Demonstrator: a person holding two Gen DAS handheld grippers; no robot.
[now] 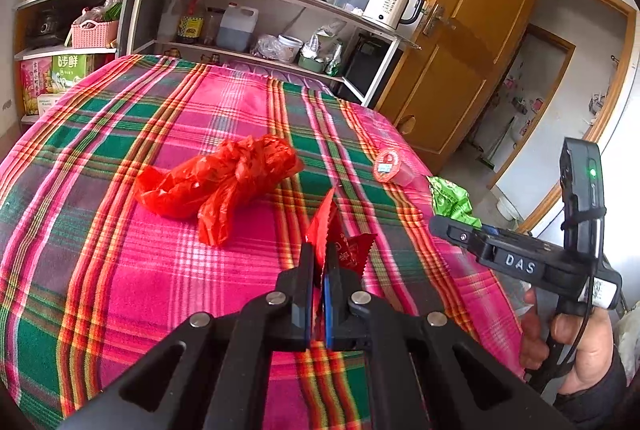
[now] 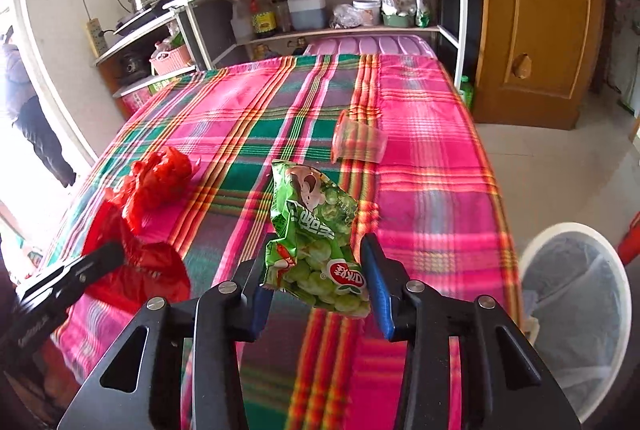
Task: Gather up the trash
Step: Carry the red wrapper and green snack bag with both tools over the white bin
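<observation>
Right wrist, green snack bag [image 2: 316, 242] apparently between right claw [image 2: 320, 270] pads

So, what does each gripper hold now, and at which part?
The left gripper is shut on the red wrapper, clamping its lower edge. The right gripper has the green snack bag between its fingers, at the bag's lower half; a firm grip cannot be told.

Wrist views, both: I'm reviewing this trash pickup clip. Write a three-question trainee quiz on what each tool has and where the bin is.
1. True or false: the left tool is clamped on a red wrapper.
2. The right tool grips: A a spoon, B a green snack bag, C a sock.
3. In the right wrist view, which side of the bed is the white bin?
Key: 1 true; 2 B; 3 right.
</observation>
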